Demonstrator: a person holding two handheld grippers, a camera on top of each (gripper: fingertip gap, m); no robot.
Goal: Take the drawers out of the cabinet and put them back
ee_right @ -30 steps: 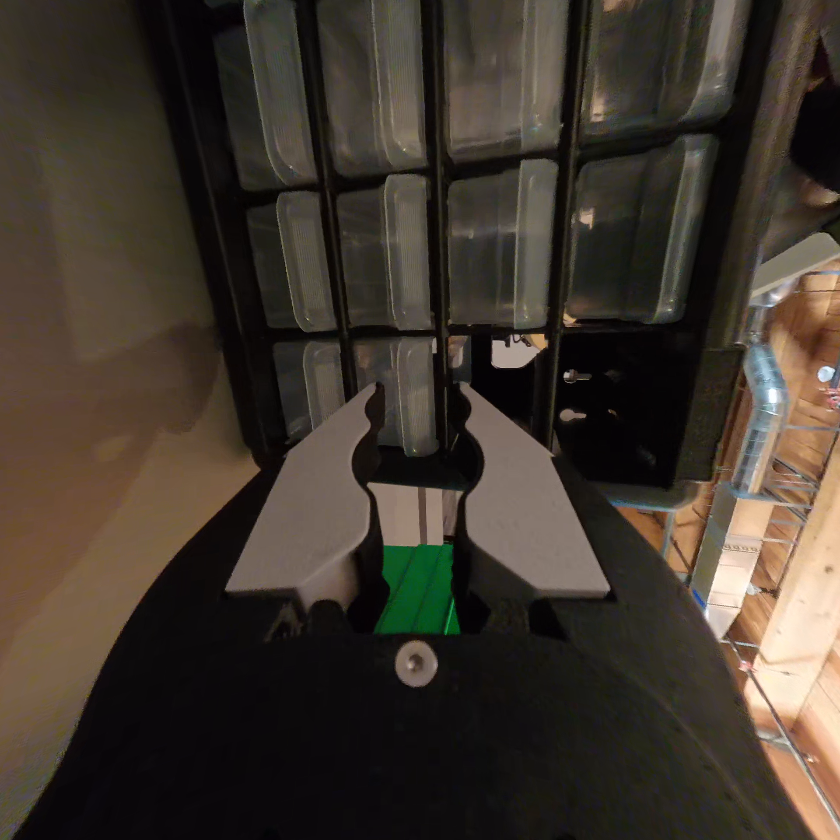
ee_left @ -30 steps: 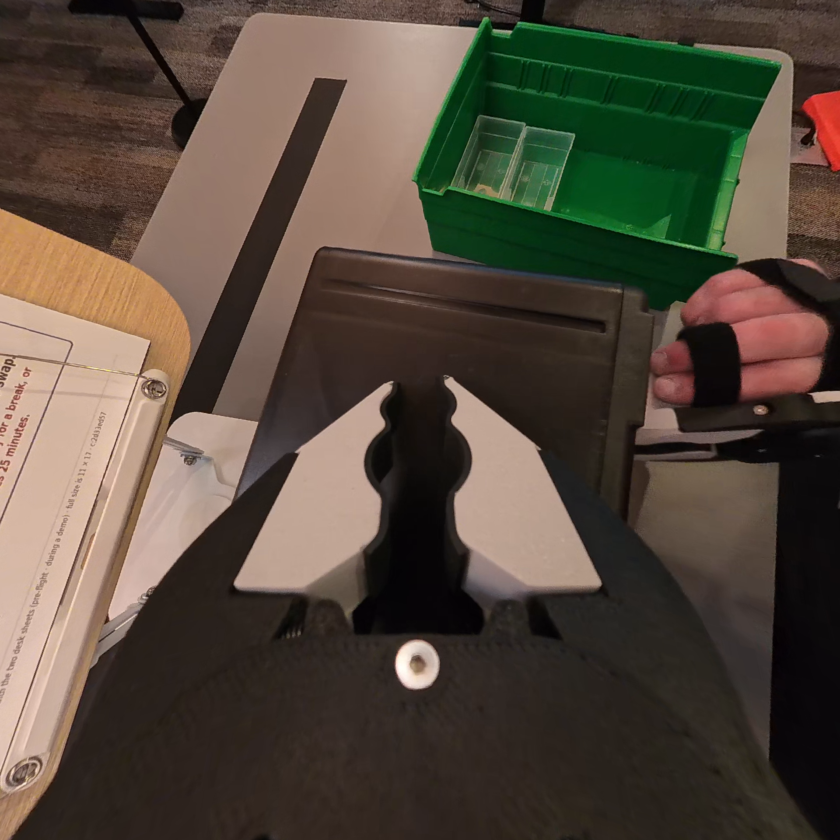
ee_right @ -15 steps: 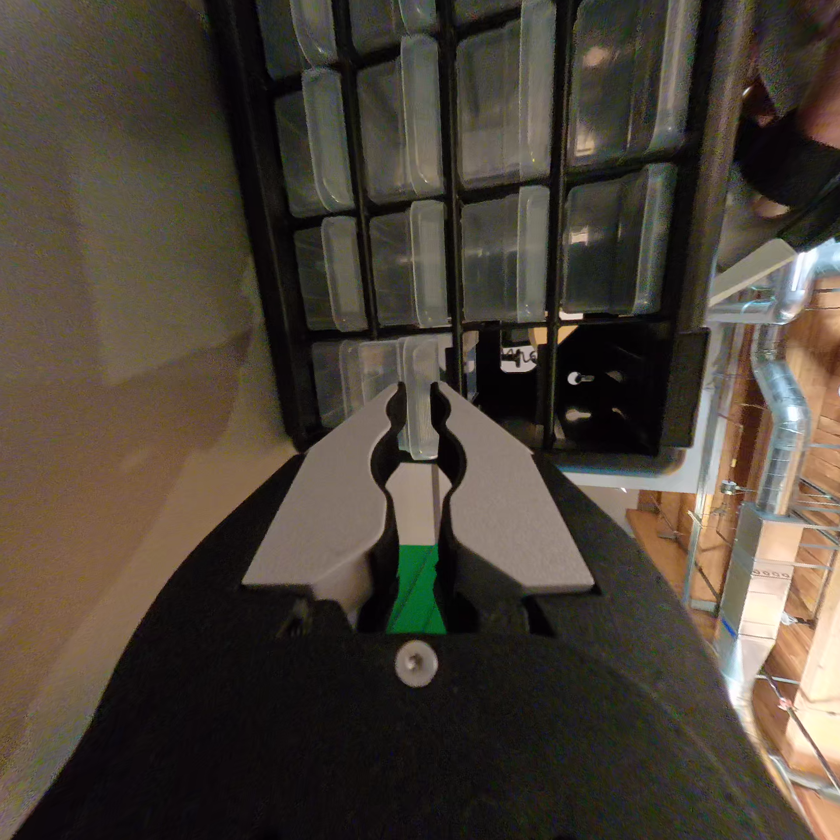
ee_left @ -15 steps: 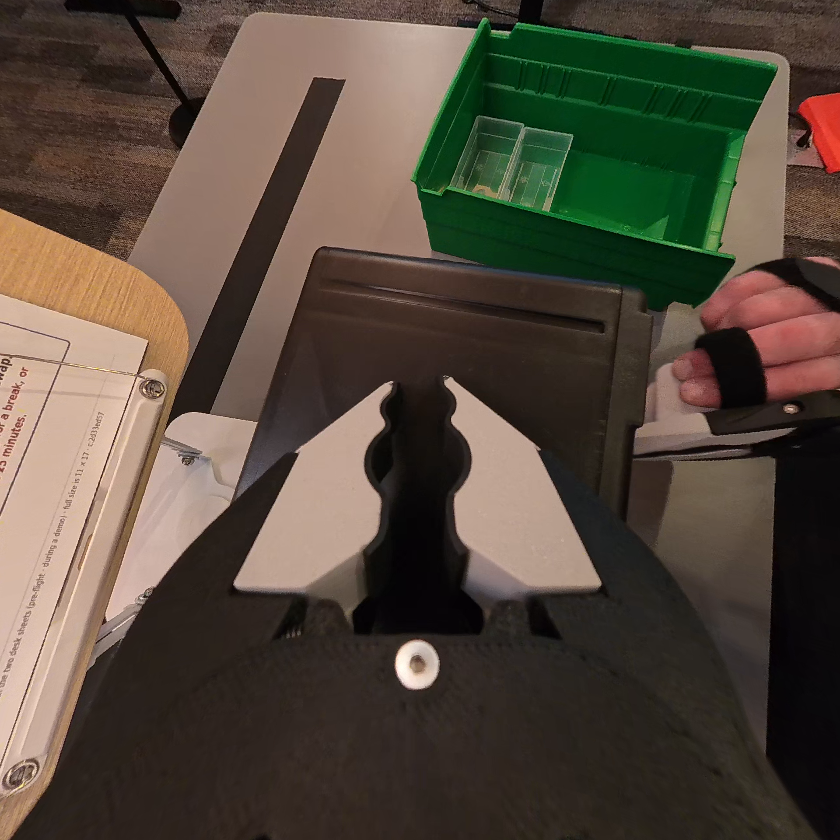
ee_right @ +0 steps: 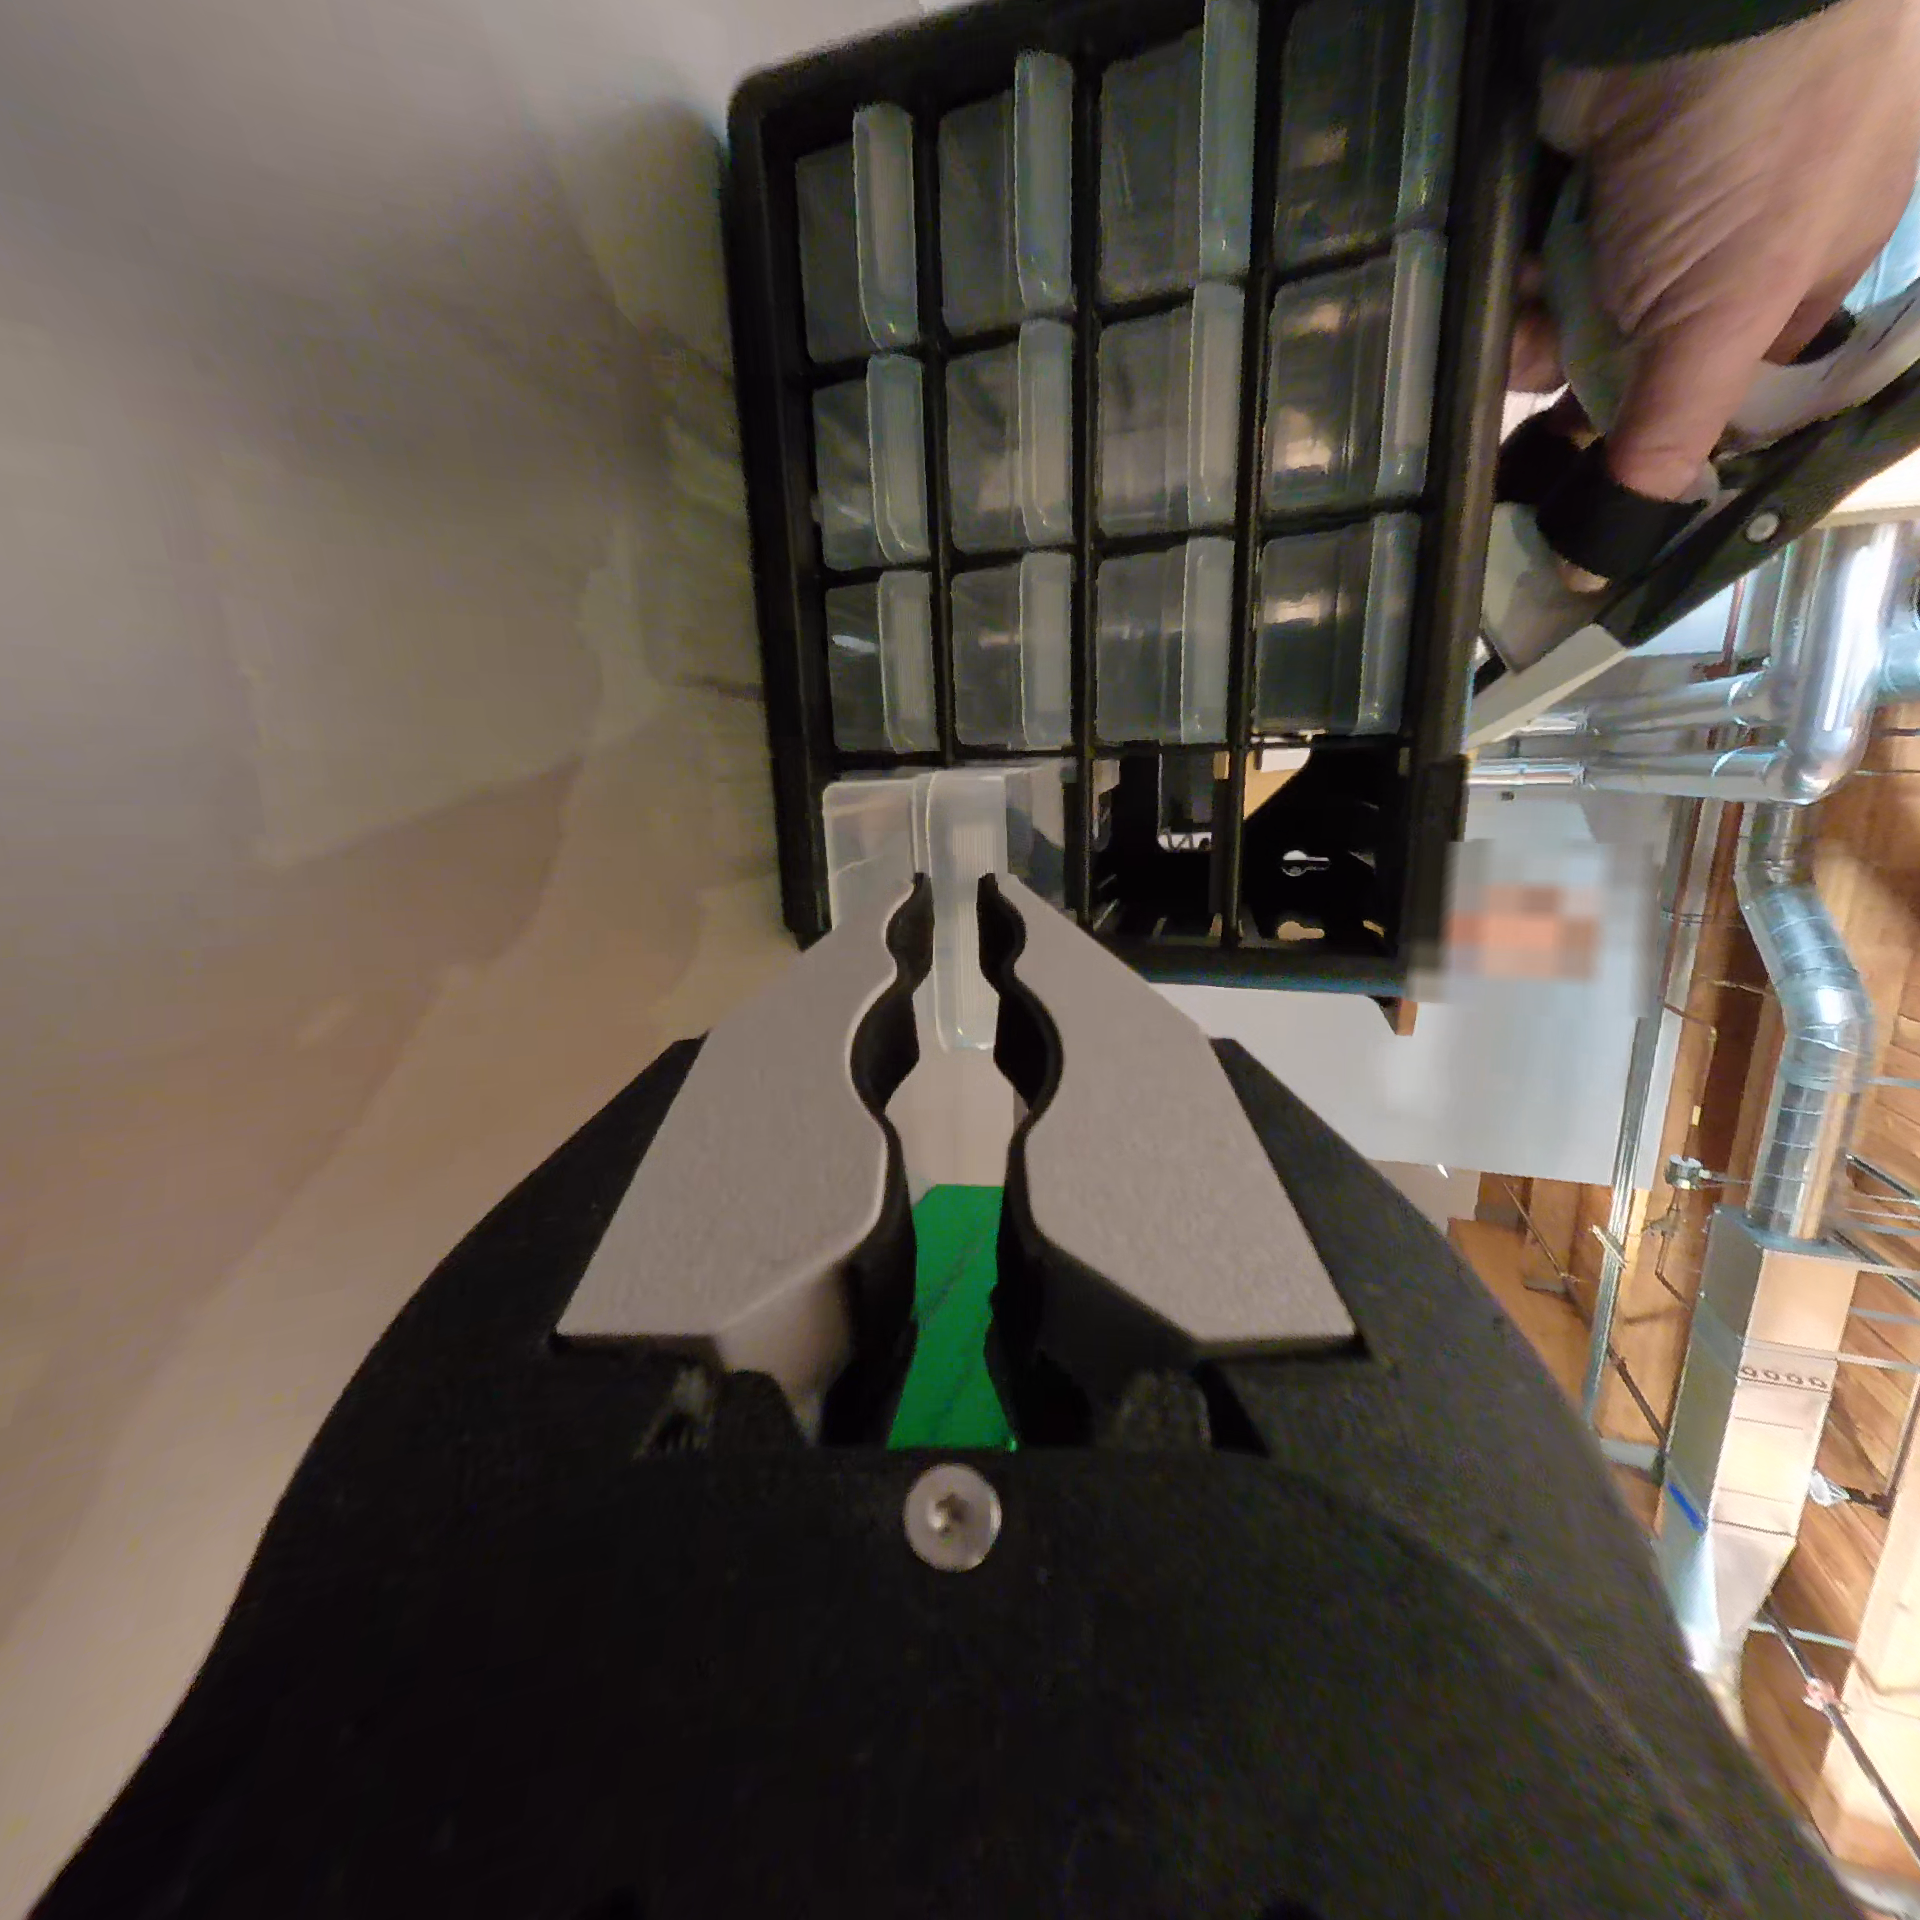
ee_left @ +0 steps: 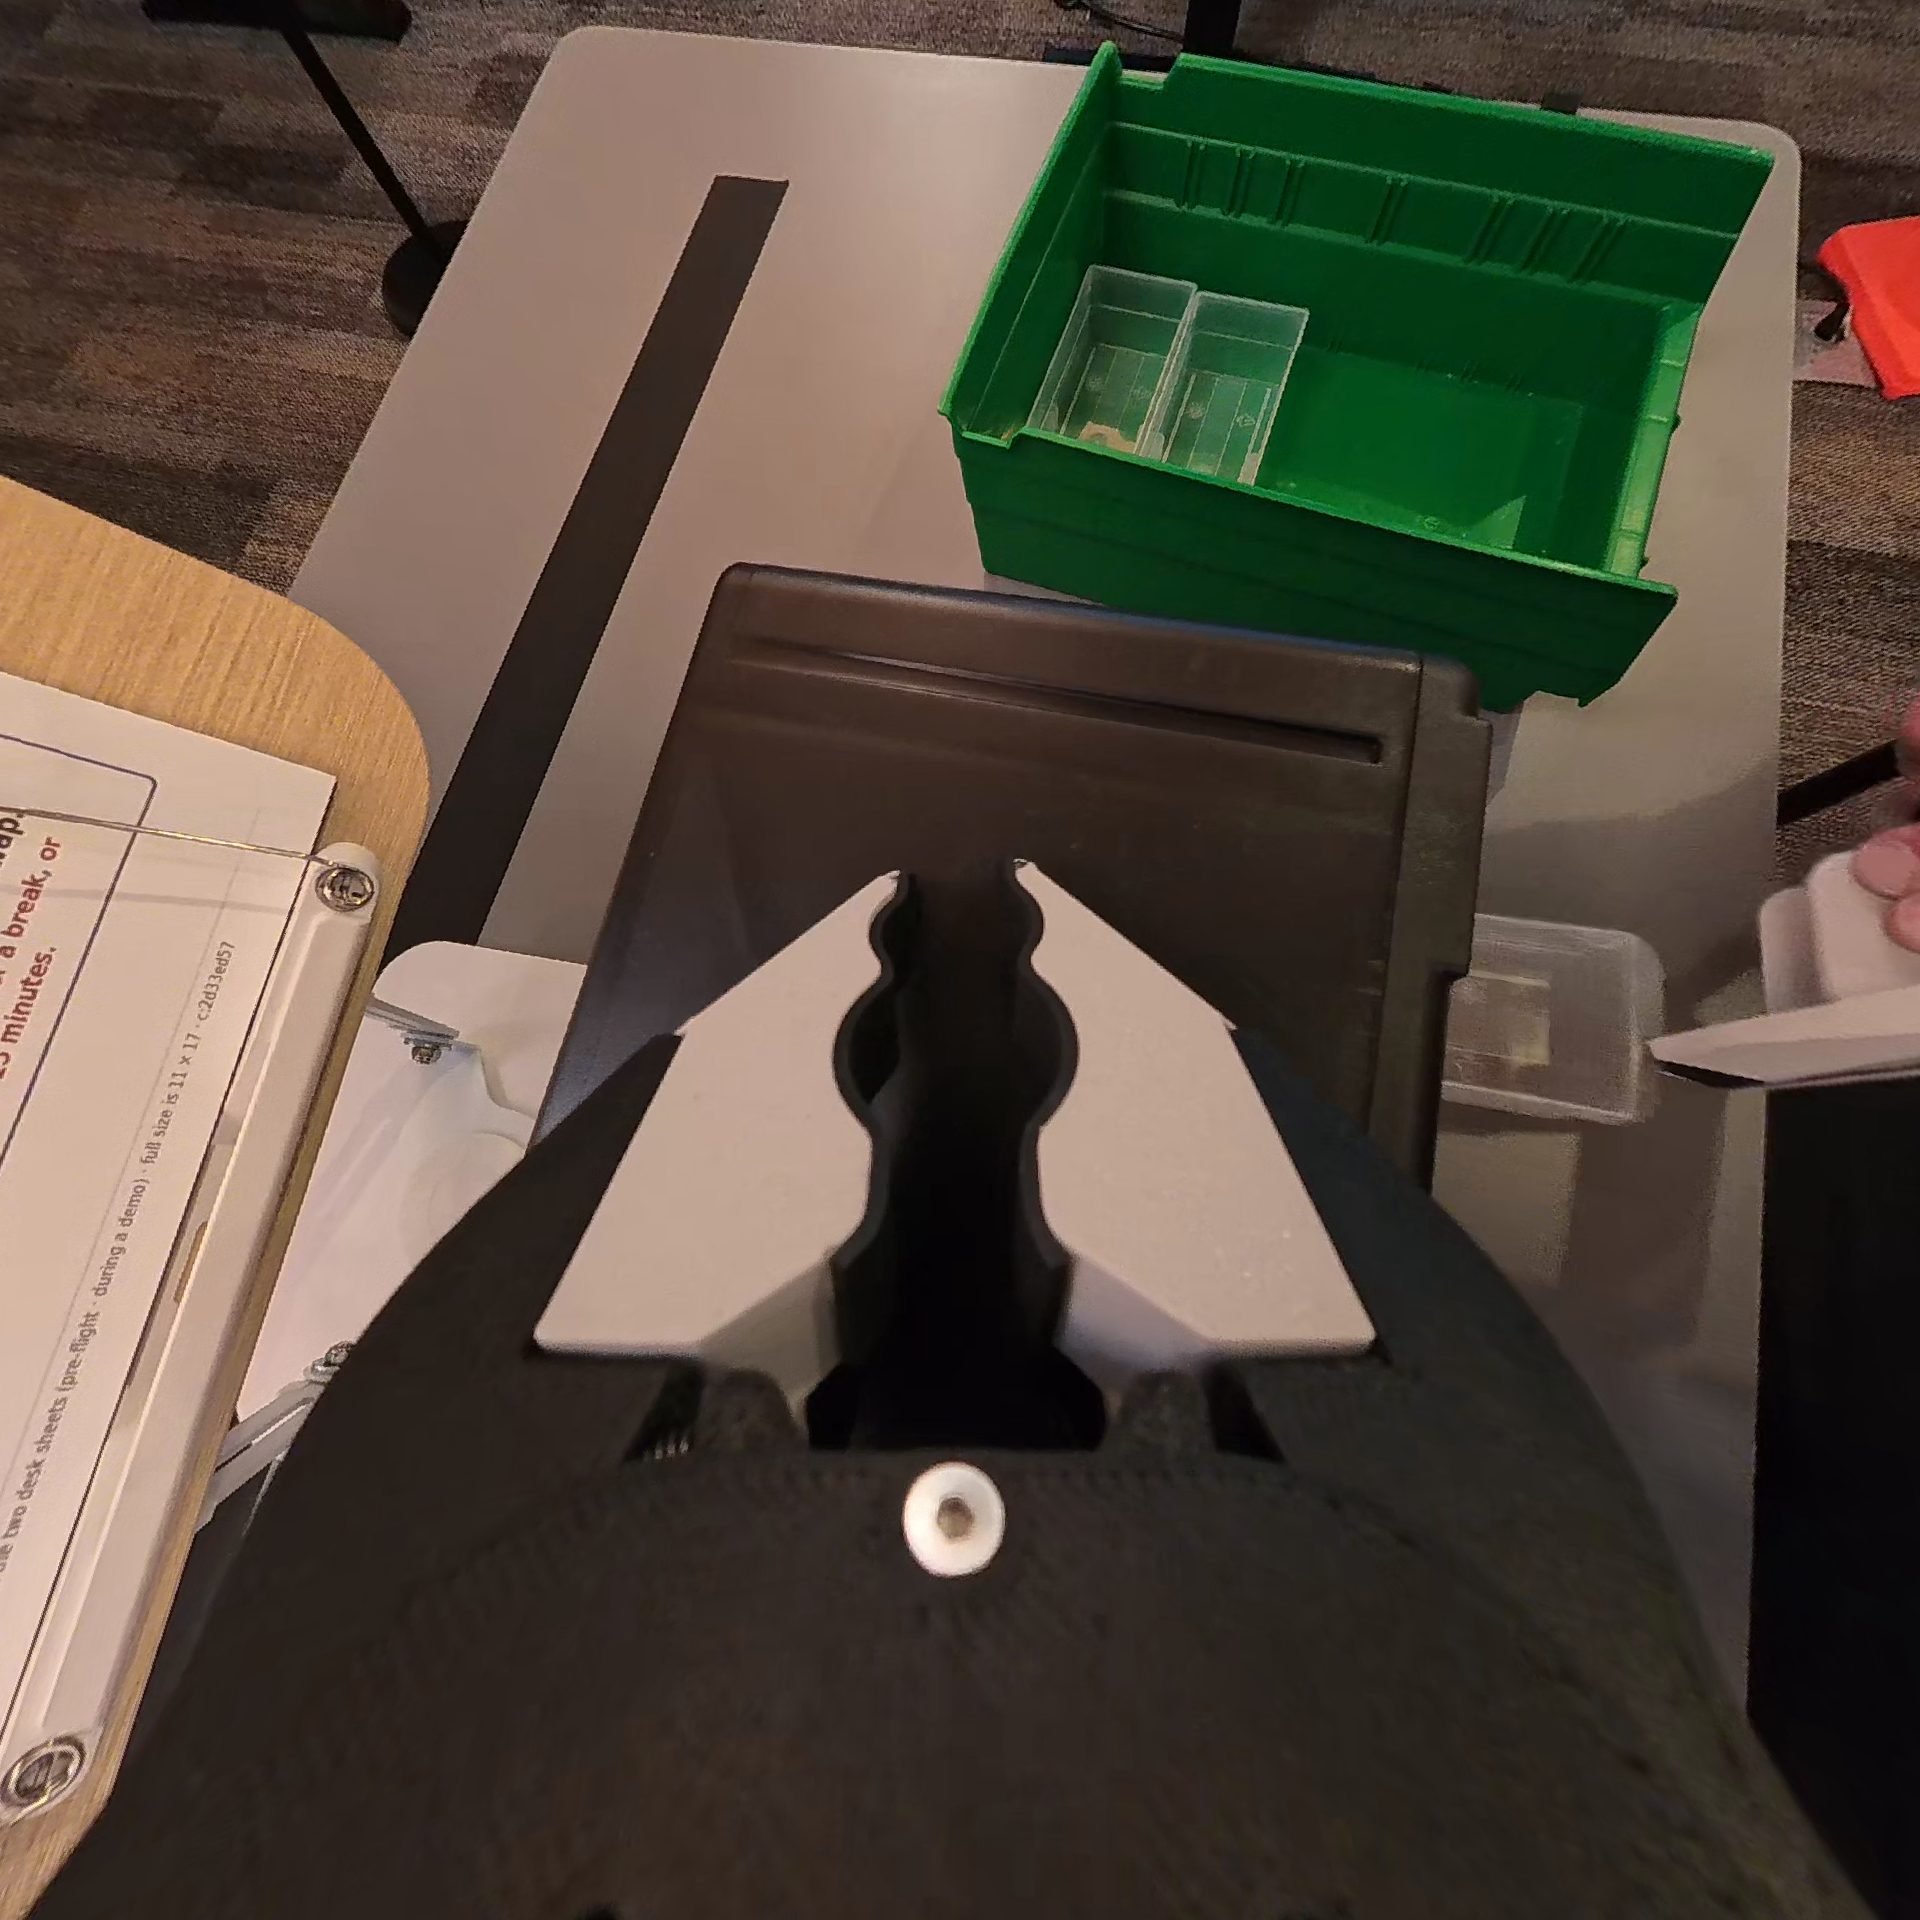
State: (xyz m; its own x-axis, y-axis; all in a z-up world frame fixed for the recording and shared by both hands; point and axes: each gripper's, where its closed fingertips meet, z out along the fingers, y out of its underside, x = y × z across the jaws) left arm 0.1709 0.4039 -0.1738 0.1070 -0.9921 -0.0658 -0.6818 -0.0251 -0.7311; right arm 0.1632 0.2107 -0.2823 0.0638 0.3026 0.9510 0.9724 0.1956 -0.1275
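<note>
Right gripper (ee_right: pixel 954 883) is clenched on the handle tab of a clear drawer (ee_right: pixel 894 842), which sticks partway out of the black cabinet (ee_right: pixel 1455 582). In the right wrist view that slot is at the lower left of the cabinet face (the view is rolled sideways); in the left wrist view the drawer pokes out of the cabinet's right side, just above the grey tabletop (ee_left: pixel 582 343). The 2 slots beside the pulled drawer are dark, w/ no drawer fronts. The other slots show clear drawer fronts flush w/ the frame.

Left gripper (ee_left: pixel 956 883) is over the cabinet's top panel, jaws w/ a narrow gap & nothing between them; can't tell if it presses on the panel. In the right wrist view the left hand (ee_right: pixel 1704 239) sits at the cabinet's top edge, around its gripper handle.

Green bin (ee_left: pixel 1049 260) sits on the tabletop just beyond the cabinet, near but apart. 2 clear drawers (ee_left: pixel 1174 374) lie side by side in its left corner, touching each other.

Black strip (ee_left: pixel 623 488) runs along the tabletop left of the cabinet. A wooden desk (ee_left: pixel 208 655) w/ a printed sheet under a clear holder (ee_left: pixel 156 1143) is at far left.
</note>
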